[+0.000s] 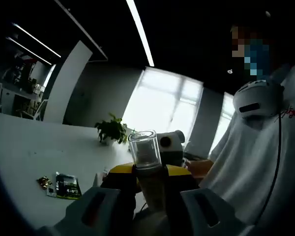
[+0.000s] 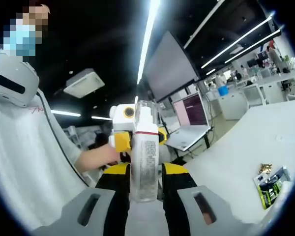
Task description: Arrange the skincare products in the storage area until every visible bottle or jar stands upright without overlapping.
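A tall clear-capped bottle with a printed label [image 2: 145, 152] is held upright between the two jaws of the right gripper [image 2: 146, 194]; in the left gripper view the same bottle is seen between the jaws of the left gripper [image 1: 150, 209], with the right gripper behind it. On the white table [image 1: 34, 152], a dark green sachet [image 1: 66, 186] lies flat, a small gold wrapper [image 1: 44, 182] just beside it. A potted green plant [image 1: 111, 130] stands farther back.

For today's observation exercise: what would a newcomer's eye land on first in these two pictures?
A clear-capped bottle stands between the left claw jaws, backlit by a bright window. In the right gripper view, a tall labelled bottle sits clamped in the right claw, with a person in white alongside.
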